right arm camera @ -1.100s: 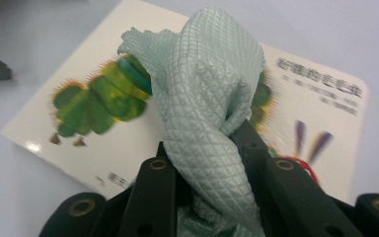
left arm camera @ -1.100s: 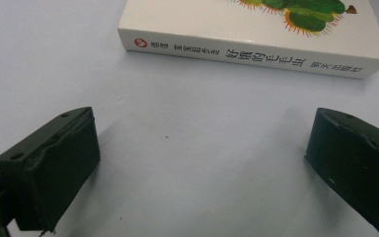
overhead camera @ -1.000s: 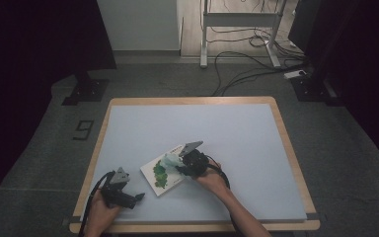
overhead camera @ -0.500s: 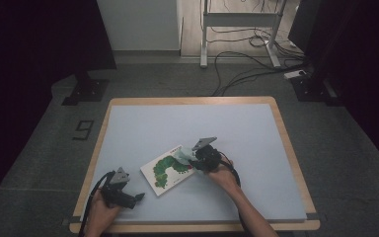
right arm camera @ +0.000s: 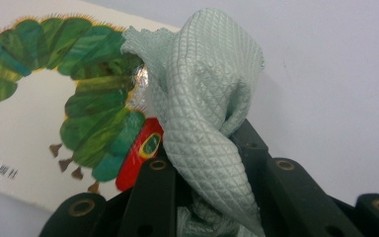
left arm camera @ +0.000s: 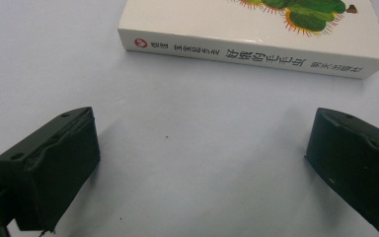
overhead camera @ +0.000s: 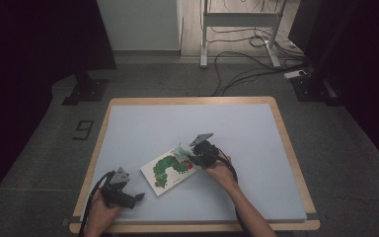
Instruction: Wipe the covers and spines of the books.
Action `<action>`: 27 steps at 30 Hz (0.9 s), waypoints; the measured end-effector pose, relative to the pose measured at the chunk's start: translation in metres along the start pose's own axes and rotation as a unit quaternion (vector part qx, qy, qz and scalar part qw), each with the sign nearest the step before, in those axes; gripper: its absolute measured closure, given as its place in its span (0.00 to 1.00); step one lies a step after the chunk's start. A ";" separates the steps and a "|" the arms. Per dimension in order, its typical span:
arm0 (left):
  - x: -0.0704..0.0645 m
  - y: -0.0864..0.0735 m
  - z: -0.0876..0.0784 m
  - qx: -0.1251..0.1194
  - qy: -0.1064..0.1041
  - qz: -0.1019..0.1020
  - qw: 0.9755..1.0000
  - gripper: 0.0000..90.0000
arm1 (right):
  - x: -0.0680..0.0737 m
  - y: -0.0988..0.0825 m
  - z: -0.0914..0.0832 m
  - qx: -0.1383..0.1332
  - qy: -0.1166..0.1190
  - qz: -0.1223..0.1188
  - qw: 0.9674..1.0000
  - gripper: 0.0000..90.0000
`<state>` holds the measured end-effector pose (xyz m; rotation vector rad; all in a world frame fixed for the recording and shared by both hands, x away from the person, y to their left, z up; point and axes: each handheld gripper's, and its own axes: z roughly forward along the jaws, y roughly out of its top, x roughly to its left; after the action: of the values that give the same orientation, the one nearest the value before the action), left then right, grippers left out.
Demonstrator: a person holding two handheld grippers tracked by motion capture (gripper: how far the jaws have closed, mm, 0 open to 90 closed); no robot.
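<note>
- Right gripper [overhead camera: 193,157] clamped on a pale green quilted cloth [right arm camera: 205,94], jaws tight around its bunched lower end.
- Cloth pressed on the cover of a white book [overhead camera: 170,171], over the red head end of the green caterpillar picture [right arm camera: 86,111].
- Book lying flat on the grey table mat [overhead camera: 177,123], a little nearer than the middle, turned at an angle to the table's edges.
- Left gripper [overhead camera: 137,198] low at the near left corner of the mat, jaws wide apart, nothing between them.
- Book's spine [left arm camera: 256,58] just ahead of those jaws in the left gripper view, apart from both.
</note>
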<state>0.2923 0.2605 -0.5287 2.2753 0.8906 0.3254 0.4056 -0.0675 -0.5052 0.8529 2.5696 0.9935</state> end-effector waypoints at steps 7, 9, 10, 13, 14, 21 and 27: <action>0.000 0.000 0.000 0.000 0.000 0.000 1.000 0.00 | -0.005 0.008 0.008 0.000 0.000 0.007 1.000 0.82; 0.000 0.000 0.000 0.000 0.000 0.000 1.000 0.00 | -0.006 0.010 0.010 0.000 -0.001 0.009 1.000 0.82; 0.000 0.000 0.000 0.000 0.000 0.000 1.000 0.00 | -0.006 0.011 0.010 0.000 -0.002 0.011 1.000 0.82; 0.000 0.000 0.000 0.000 0.000 0.000 1.000 0.00 | -0.008 0.013 0.012 0.000 -0.002 0.010 1.000 0.82; 0.000 0.000 0.000 0.000 0.000 0.000 1.000 0.00 | -0.008 0.013 0.013 -0.001 -0.002 0.010 1.000 0.82; 0.000 0.000 0.000 0.000 0.000 0.000 1.000 0.00 | -0.006 0.014 0.013 0.000 -0.004 0.007 1.000 0.82; 0.000 0.000 0.000 0.000 0.000 0.000 1.000 0.00 | -0.001 0.015 0.014 0.000 -0.004 -0.002 1.000 0.82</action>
<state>0.2923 0.2605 -0.5287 2.2749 0.8913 0.3248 0.4189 -0.0516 -0.5049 0.8510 2.5625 0.9876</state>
